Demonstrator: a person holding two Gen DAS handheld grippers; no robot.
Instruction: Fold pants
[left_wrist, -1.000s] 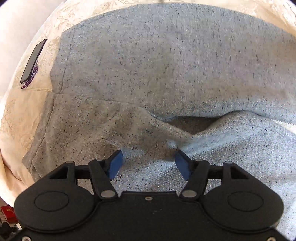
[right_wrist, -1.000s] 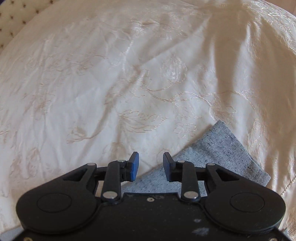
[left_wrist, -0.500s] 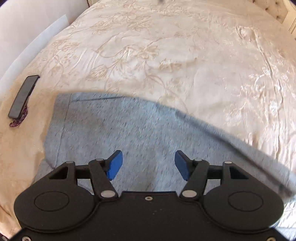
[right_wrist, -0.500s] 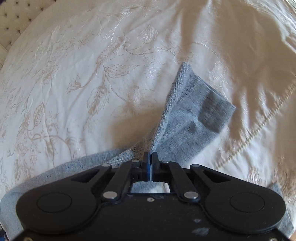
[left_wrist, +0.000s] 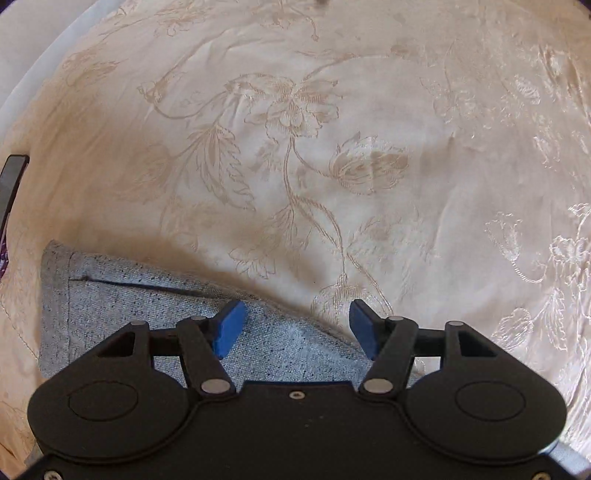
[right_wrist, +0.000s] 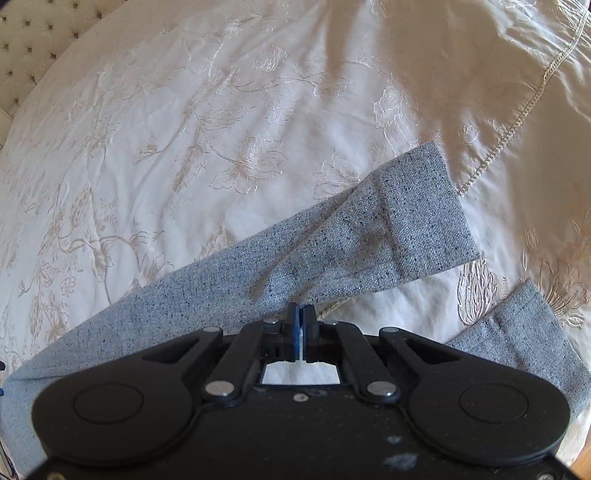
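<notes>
The right gripper (right_wrist: 299, 314) has its blue pads pressed together on a fold of the grey pants (right_wrist: 369, 236). From the pinch one leg runs up and to the right, ending in a hemmed cuff (right_wrist: 424, 206) whose far corner lies near the corded seam (right_wrist: 517, 118) of the bedspread (right_wrist: 184, 129). A second cuff (right_wrist: 528, 325) shows at the lower right, beside the gripper body, and the rest of the cloth trails down to the left under it. Wide bare bedspread lies beyond and to the left, up to a tufted headboard (right_wrist: 26, 40) in the top left corner.

The left gripper (left_wrist: 293, 325) points almost straight down with its blue pads spread wide and nothing between them but the pants lying below. Only this view shows the other end of the garment (left_wrist: 147, 314): a flat grey panel with a stitched band along its left edge and a dark slit across it, its upper edge slanting down toward the right pad (left_wrist: 364, 326). A dark phone (left_wrist: 9, 181) lies at the left rim, well apart from the cloth. The floral bedspread (left_wrist: 332, 147) beyond is open all the way to the top.
</notes>
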